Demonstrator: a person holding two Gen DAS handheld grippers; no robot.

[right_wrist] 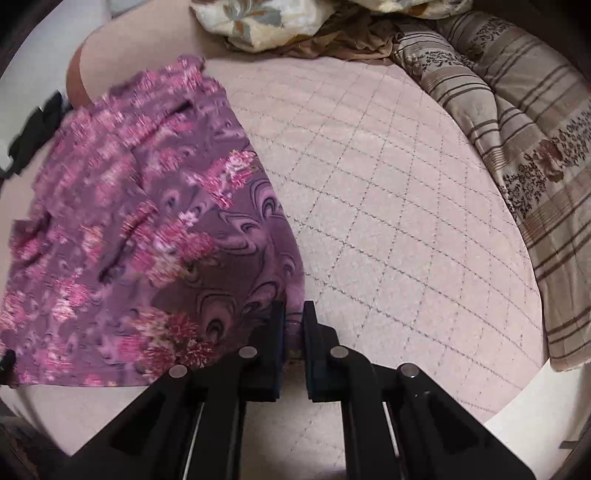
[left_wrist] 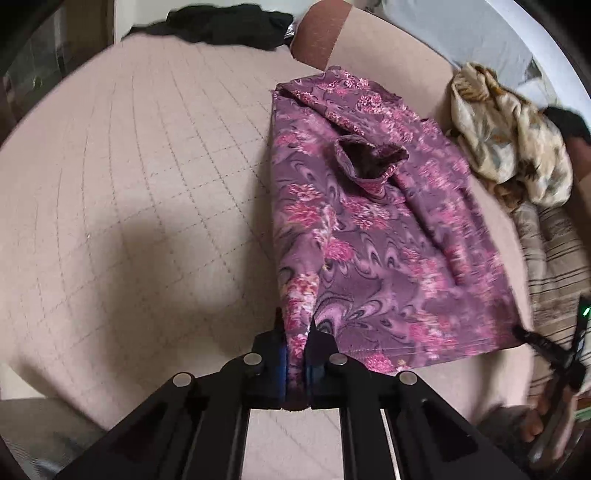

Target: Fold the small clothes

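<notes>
A purple garment with pink flowers (left_wrist: 369,229) lies on the pink quilted bed cover (left_wrist: 129,184), one sleeve opening turned up near its middle. My left gripper (left_wrist: 295,328) is shut on the garment's near left corner, with cloth pinched between the fingers. In the right wrist view the same garment (right_wrist: 147,240) spreads to the left. My right gripper (right_wrist: 293,314) is shut on its near right corner, with a thin edge of cloth between the pads. The right gripper also shows in the left wrist view (left_wrist: 554,354), at the garment's far corner.
A cream floral cloth (left_wrist: 509,147) is heaped beyond the garment. A striped beige blanket (right_wrist: 517,147) lies along the bed's right side. A black garment (left_wrist: 229,26) lies at the far edge of the bed. The quilted cover (right_wrist: 406,221) stretches right of the garment.
</notes>
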